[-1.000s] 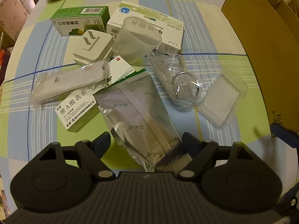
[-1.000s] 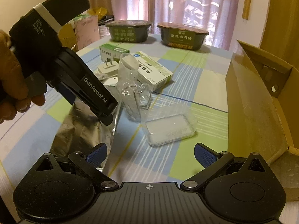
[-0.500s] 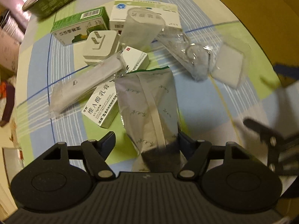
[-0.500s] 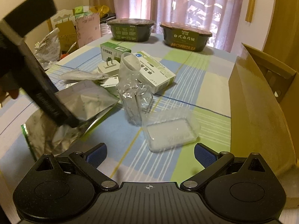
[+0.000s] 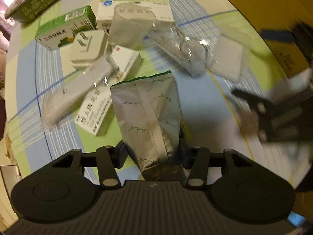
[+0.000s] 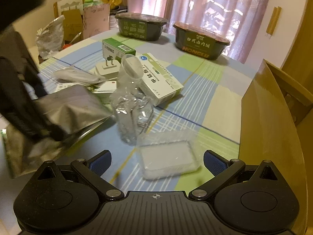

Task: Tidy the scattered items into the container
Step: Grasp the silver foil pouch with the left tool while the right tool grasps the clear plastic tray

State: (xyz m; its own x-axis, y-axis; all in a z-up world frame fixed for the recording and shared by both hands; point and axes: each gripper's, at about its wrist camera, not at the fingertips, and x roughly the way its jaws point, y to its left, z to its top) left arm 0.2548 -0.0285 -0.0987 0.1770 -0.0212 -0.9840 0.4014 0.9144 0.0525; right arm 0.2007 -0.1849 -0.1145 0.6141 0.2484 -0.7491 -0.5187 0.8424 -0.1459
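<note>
My left gripper (image 5: 152, 152) is shut on a silver foil pouch (image 5: 148, 109), holding its near end off the table; from the right wrist view the pouch (image 6: 68, 109) hangs at the left under the blurred left gripper (image 6: 56, 135). My right gripper (image 6: 156, 162) is open, low over a clear plastic tray (image 6: 168, 156), with nothing between its fingers. A crumpled clear bottle (image 6: 131, 105) lies just beyond. The cardboard box (image 6: 273, 121) stands at the right. Medicine boxes (image 5: 135, 11), a white plug (image 5: 88, 49) and a wrapped white item (image 5: 78, 90) are scattered behind the pouch.
Two dark food bowls (image 6: 142, 26) (image 6: 201, 41) sit at the far edge of the checked tablecloth (image 6: 215, 98). Bags and cartons (image 6: 78, 25) are piled beyond the table's left side. The right gripper (image 5: 273, 113) shows blurred in the left wrist view.
The left gripper has closed on the foil pouch and lifted its near end. The right gripper has moved forward, closer to the clear tray, and stays open.
</note>
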